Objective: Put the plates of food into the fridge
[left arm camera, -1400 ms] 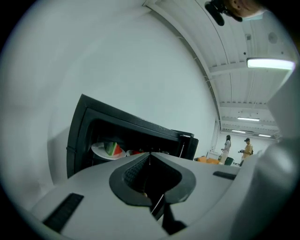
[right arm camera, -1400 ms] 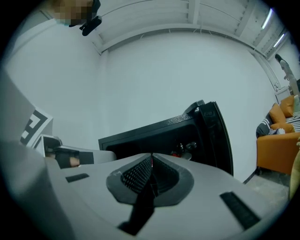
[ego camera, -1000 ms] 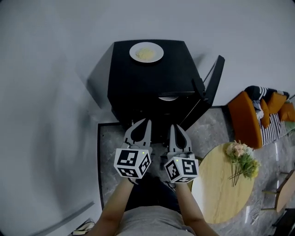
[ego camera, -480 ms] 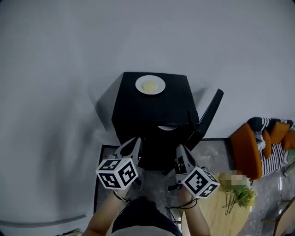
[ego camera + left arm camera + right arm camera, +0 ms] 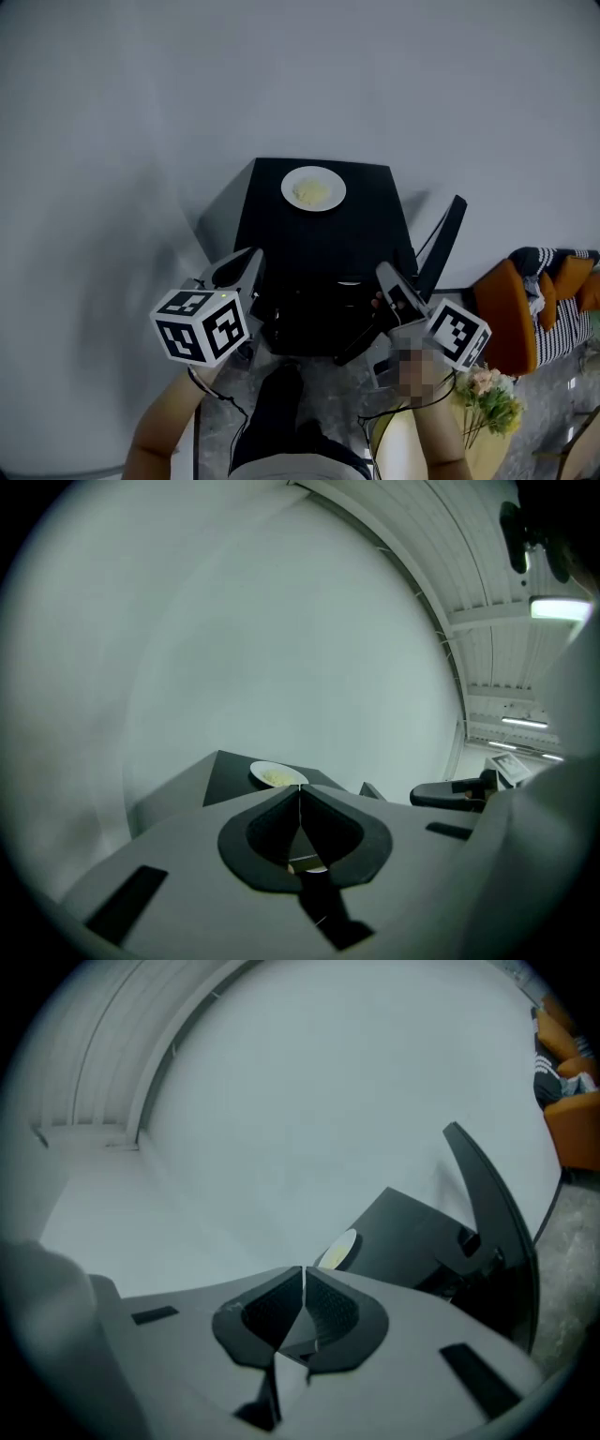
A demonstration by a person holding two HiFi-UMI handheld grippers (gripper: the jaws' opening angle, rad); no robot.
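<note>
**Grippers.** The left hand-held gripper point(image 5: 246, 259) has its jaws pressed together with nothing between them. It hangs at the fridge's front left corner. The right hand-held gripper point(image 5: 384, 272) is likewise pressed together and empty, at the front right beside the open door point(image 5: 442, 246).

**Task item.** The plate point(image 5: 313, 188) sits on top of the black fridge point(image 5: 319, 242), in the upper centre of the frame toward the back edge, well apart from both grippers. It is white, round and shallow, with a small pale yellow heap of food at its middle.

**Judgement.** The pick-up has not begun. The jaws must spread first, then pinch the near rim clear of the food. The plate should be kept level while it is lowered toward the open compartment.
</note>
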